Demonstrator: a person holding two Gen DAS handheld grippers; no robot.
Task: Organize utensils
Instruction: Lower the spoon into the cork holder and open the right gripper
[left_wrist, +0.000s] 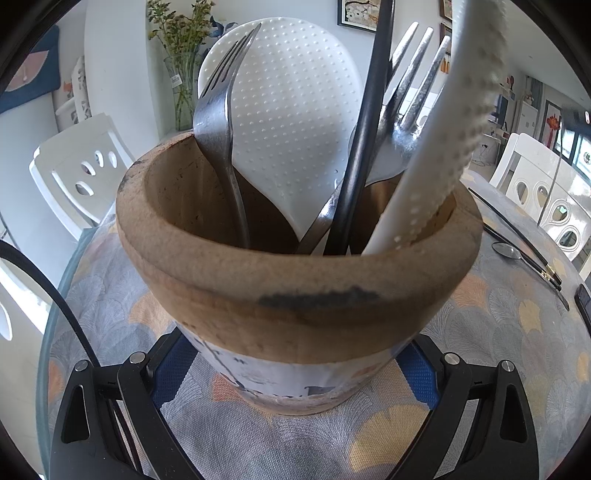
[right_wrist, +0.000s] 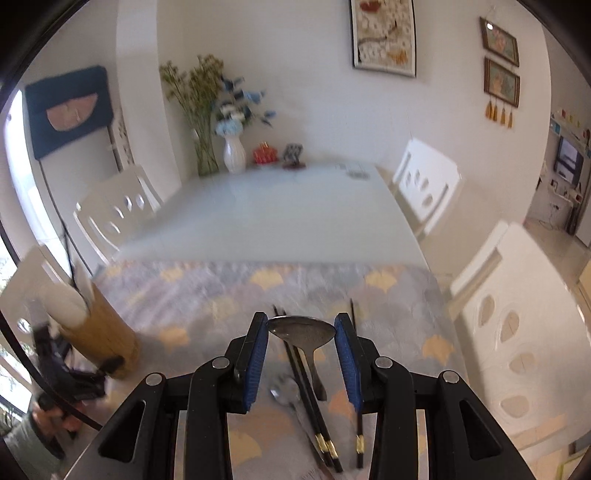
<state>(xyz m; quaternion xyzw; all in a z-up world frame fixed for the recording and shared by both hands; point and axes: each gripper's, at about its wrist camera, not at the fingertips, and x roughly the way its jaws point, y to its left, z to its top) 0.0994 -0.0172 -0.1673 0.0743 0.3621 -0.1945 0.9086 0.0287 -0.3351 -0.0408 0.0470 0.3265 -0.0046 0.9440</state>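
Note:
In the left wrist view a wooden utensil holder (left_wrist: 295, 280) stands on the patterned cloth. It holds two metal forks (left_wrist: 218, 122), a white dotted rice paddle (left_wrist: 291, 110), a black chopstick (left_wrist: 364, 140) and a second white dotted utensil (left_wrist: 454, 140). My left gripper (left_wrist: 295, 369) is shut around the holder's base, blue pads (left_wrist: 173, 369) on both sides. In the right wrist view my right gripper (right_wrist: 301, 325) is shut on a metal spoon (right_wrist: 301, 330), gripped across its bowl above the table with the handle hanging down. Black chopsticks (right_wrist: 314, 406) and another spoon (right_wrist: 284, 393) lie below it.
White chairs (right_wrist: 517, 332) stand around the glass table (right_wrist: 277, 214), with vases (right_wrist: 234, 155) at its far end. The holder (right_wrist: 99, 332), the left gripper and a person's hand (right_wrist: 48, 417) show at the left of the right wrist view. A dark phone (left_wrist: 583, 302) lies at the cloth's right edge.

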